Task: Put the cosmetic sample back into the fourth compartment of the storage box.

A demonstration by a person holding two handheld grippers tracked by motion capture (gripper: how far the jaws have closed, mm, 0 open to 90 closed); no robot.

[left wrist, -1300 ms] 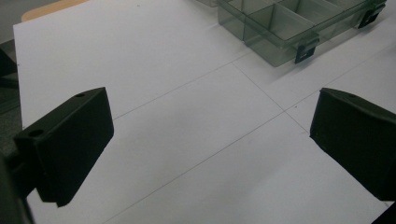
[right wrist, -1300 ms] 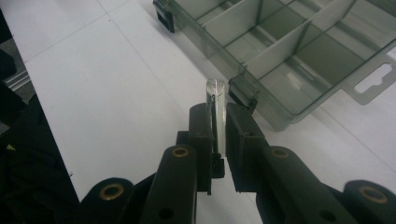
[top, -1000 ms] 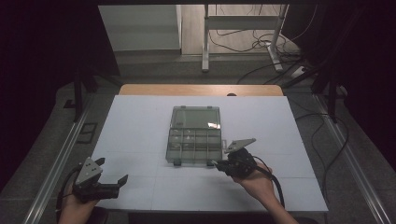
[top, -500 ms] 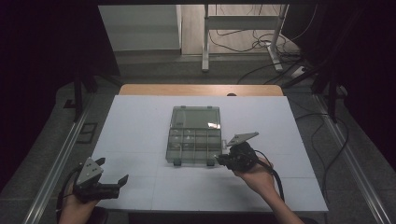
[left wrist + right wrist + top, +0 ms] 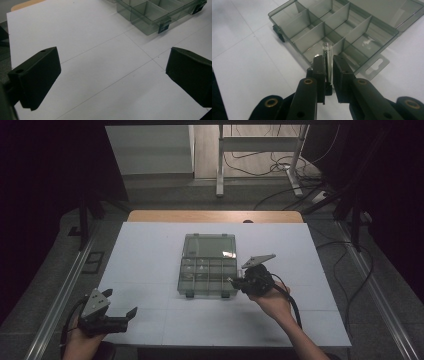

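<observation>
**A:** Start with the biggest thing. What's laid out?

**B:** A table point(image 5: 150, 250) with a white top marked by thin lines, its wooden far edge showing. Beyond it lies a grey floor with loose cables point(image 5: 260, 170) and a metal stand.

**A:** And on the table?

**B:** A clear, smoky plastic box point(image 5: 207, 265) sits near the middle. Its lid lies folded back flat on the far side, and the near half is split by dividers into small compartments. Two dark latches hang on its front edge.

**A:** Where are the hands?

**B:** The left gripper point(image 5: 131, 313) is at the near left corner of the table, well apart from the box. In the left gripper view its two black pads stand wide apart with nothing but bare table between them, and the box corner shows far off at the top.

**A:** The right one?

**B:** The right gripper point(image 5: 234, 281) is at the box's near right corner, tips just beside the wall. In the right gripper view its pads are drawn close, pinching a small clear tube point(image 5: 327, 62). The tube stands upright between them, its open top poking above the tips, held over the compartments at the near side of the box. I can't tell whether the tube touches the box.
</observation>
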